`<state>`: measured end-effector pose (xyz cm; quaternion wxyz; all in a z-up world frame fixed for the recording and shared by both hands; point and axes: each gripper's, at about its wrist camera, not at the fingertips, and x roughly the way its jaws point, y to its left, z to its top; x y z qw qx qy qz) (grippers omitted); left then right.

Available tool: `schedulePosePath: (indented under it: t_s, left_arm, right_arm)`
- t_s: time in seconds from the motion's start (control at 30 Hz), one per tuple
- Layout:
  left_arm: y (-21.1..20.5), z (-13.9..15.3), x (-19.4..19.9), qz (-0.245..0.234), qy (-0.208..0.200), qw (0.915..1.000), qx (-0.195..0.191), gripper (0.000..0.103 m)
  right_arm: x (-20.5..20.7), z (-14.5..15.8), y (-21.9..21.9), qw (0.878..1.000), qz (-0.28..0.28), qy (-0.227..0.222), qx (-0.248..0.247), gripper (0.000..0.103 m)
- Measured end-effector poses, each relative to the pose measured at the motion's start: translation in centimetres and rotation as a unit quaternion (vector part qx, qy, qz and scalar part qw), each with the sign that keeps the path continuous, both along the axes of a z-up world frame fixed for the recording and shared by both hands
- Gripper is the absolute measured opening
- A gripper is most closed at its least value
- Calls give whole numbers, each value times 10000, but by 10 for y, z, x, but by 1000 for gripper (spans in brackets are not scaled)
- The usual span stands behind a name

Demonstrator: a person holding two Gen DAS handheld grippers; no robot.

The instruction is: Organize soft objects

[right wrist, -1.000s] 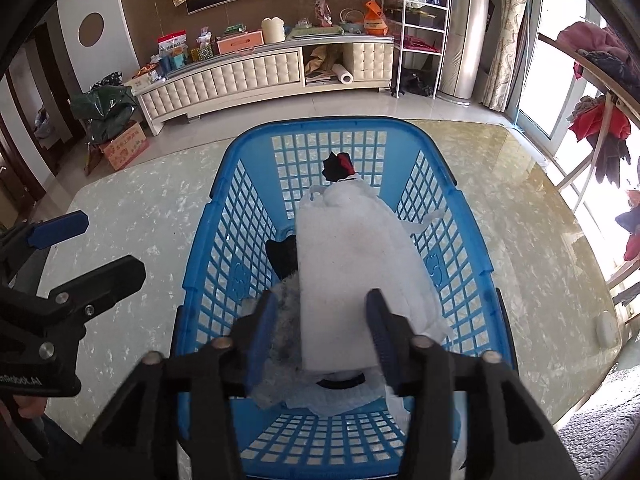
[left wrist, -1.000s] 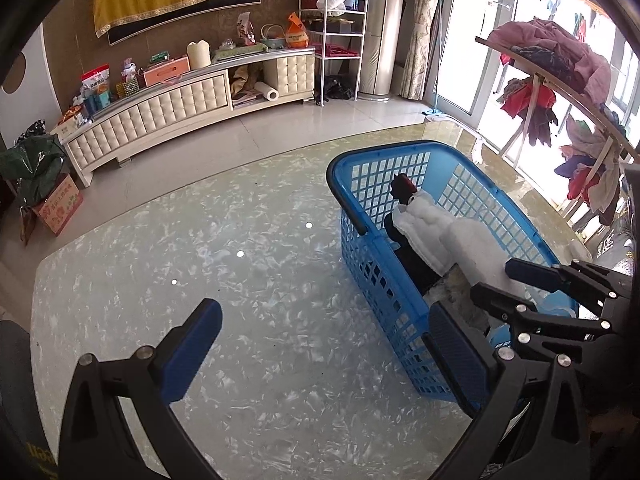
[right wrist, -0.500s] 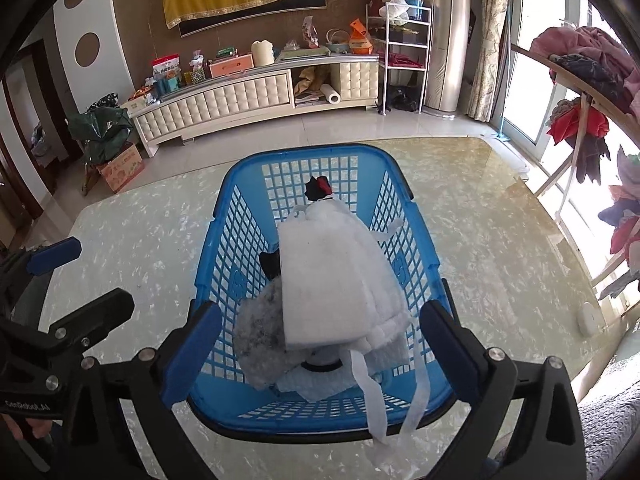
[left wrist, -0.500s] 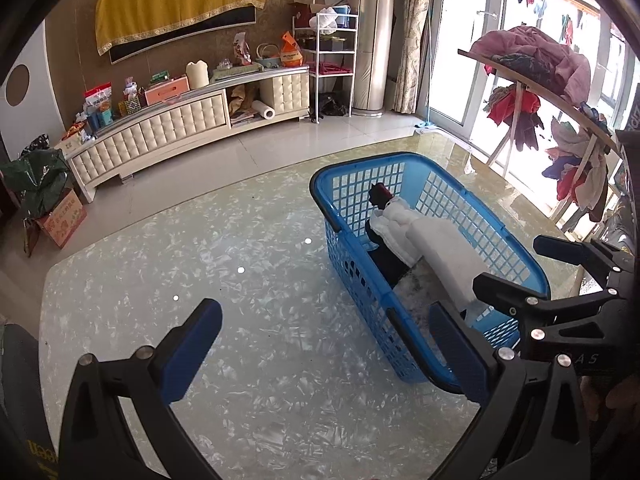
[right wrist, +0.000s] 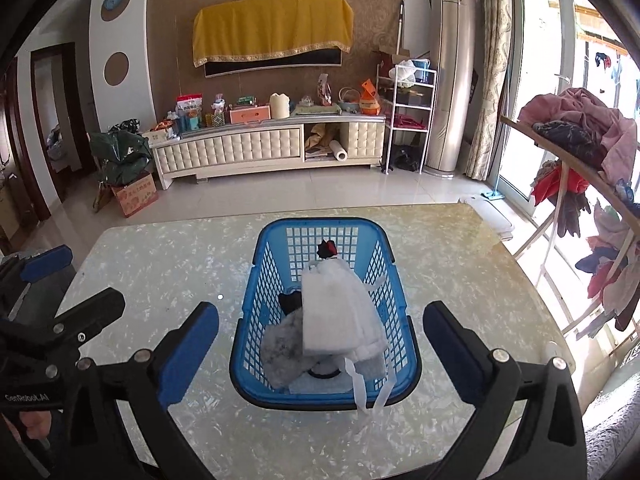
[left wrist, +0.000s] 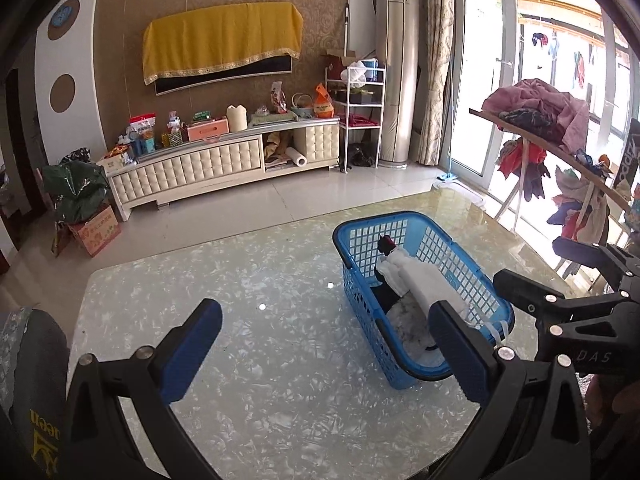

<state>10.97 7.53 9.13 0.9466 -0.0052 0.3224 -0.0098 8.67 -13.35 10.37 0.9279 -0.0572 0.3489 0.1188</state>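
— Where now? White folded pad [right wrist: 340, 312] lying on top of the pile inside the blue basket [right wrist: 256, 264], grey fluffy cloth [right wrist: 280, 344] tucked under its near-left side, something black with a red spot [right wrist: 327, 249] at the far end. Basket standing on the marbled tabletop [right wrist: 160, 264].

— And the claws? Right claw [right wrist: 320, 352] spread wide, empty, hanging above the basket's near rim. Left claw [left wrist: 324, 352] likewise wide and empty, off to the basket's left over bare tabletop.

— Handling? Probably light and limp, likely to sag and unfold if pinched at one corner. Thin white straps [right wrist: 372, 392] trailing over the near rim, prone to snagging on the basket's lattice.

— Best hold? Across the pad's thick folded middle, pinching all layers together; never by the straps. Tucking those inside looks like what remains.
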Motion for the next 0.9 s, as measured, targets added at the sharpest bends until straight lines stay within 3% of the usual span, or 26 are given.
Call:
schedulePosePath:
  t_s: [0.33,0.9]
  left_arm:
    - [1,24,-30,123,-355,9993,-68,103]
    - [9,42,-63,311,-563,9978,-178,102]
  right_arm:
    - [-22,22,6,9992,121,-390,22,102]
    - [-43,25,15,9977,296,-596,151,102]
